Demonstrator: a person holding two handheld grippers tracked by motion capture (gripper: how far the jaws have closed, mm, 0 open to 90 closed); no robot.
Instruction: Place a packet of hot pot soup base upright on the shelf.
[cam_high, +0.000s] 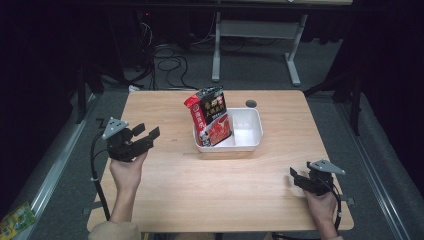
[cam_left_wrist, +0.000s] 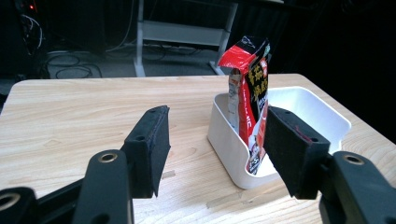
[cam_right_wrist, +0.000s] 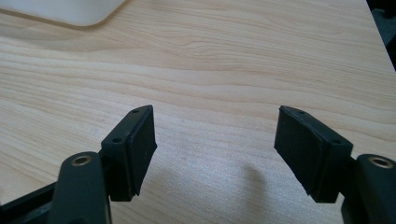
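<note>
Red snack bag (cam_high: 212, 117) upright in white tub (cam_high: 251, 142); L hand-held gripper (cam_high: 147, 133) & R hand-held gripper (cam_high: 296, 176) jaws apart.

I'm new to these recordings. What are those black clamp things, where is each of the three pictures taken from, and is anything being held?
No robot here: a person holds a hand-operated two-jaw gripper in each hand. The high view looks down from above the person's side of the wooden table, with the forearms entering at the bottom. There the left gripper is at the left and the right gripper at the lower right.

The other two pictures come from cameras riding on the grippers, looking along their black jaws. The left gripper view faces a white plastic tub with a red and black snack bag standing upright inside it. The right gripper view looks down at bare wood, with a corner of the tub at the top.

Both grippers are open and hold nothing.
</note>
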